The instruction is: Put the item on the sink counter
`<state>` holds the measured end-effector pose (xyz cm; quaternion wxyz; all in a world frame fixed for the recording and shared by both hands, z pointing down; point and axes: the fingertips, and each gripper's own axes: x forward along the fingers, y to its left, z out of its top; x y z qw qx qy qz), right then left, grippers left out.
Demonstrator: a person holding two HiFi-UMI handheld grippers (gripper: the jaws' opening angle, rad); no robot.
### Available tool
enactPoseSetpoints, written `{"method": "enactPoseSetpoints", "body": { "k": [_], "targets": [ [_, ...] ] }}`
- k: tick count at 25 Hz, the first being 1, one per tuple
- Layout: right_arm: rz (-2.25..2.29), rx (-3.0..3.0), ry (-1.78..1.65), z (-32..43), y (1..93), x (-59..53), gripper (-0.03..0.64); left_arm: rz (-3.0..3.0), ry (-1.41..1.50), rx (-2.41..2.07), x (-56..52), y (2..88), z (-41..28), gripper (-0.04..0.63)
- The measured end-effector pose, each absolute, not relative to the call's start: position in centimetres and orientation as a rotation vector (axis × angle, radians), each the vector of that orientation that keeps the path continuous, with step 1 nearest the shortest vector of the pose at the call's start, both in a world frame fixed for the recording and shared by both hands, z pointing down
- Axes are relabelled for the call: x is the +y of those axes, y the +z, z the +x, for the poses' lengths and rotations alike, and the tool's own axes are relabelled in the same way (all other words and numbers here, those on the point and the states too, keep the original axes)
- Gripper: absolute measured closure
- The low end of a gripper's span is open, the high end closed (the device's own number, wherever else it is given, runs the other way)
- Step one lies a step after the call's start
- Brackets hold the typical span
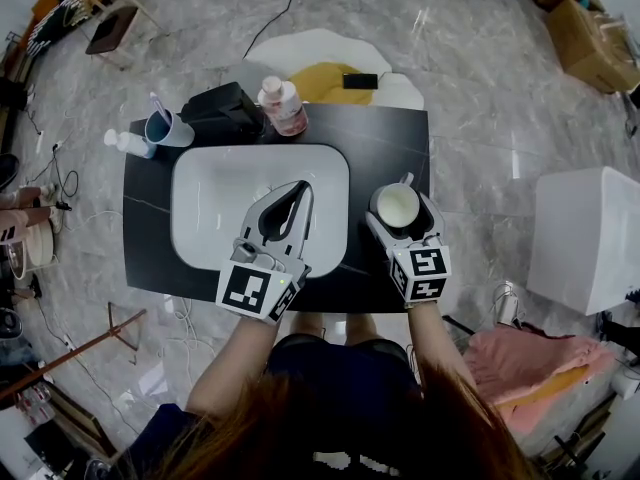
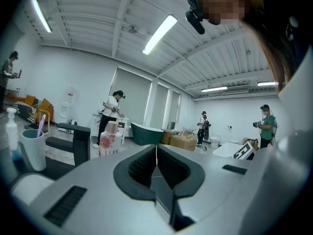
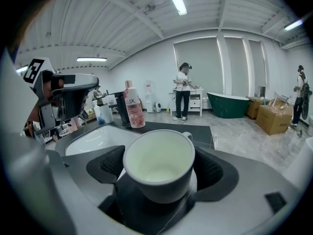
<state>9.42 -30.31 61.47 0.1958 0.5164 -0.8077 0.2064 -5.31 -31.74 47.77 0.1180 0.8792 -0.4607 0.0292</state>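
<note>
A pale mug point(image 1: 398, 206) point(image 3: 159, 163) with its handle pointing away sits between the jaws of my right gripper point(image 1: 402, 210) point(image 3: 160, 166), which is shut on it. The mug is upright and empty, over the right part of the black sink counter point(image 1: 385, 143), just right of the white basin point(image 1: 215, 203). I cannot tell whether it touches the counter. My left gripper point(image 1: 298, 186) point(image 2: 156, 148) hangs over the basin with its jaws shut and nothing between them.
At the counter's back stand a pink LUX bottle point(image 1: 283, 106) point(image 3: 133, 106), a black box point(image 1: 225, 108), a blue cup with a toothbrush point(image 1: 168, 128) point(image 2: 34, 148) and a pump bottle point(image 1: 128, 143). A white box point(image 1: 585, 238) stands on the floor to the right. People stand far behind.
</note>
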Motion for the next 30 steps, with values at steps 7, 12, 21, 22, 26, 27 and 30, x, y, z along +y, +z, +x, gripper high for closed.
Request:
{"method": "enactPoseSetpoints", "body": {
  "k": [7,12,21,22,26,27,30],
  "targets": [
    [1.457,-2.312,0.585,9.5,59.5,-29.7,0.163,2.572,0.071,-1.364,-30.9,47.0,-5.4,0.571],
    [1.452,-2.34,0.564,9.4,58.2,-29.4,0.163,2.575,0.062,-1.378,-30.4,46.5,-5.5,0.571],
    [1.508,-2.377,0.481,10.4,54.8,-28.7,0.184,2.596,0.037,-1.397,-29.4,44.4,-5.2,0.571],
    [1.519,-2.384,0.462,10.6,54.2,-28.7,0.196,2.598,0.034,-1.398,-29.2,44.1,-5.2,0.571],
    [1.558,-2.404,0.387,10.9,52.1,-28.5,0.274,2.61,0.019,-1.405,-28.9,43.0,-5.3,0.571],
    [1.566,-2.406,0.375,11.0,51.6,-28.4,0.293,2.615,0.014,-1.406,-28.9,42.7,-5.3,0.571],
    [1.583,-2.412,0.344,11.1,50.3,-28.2,0.337,2.631,0.0,-1.407,-28.9,41.6,-5.3,0.571]
  ]
}}
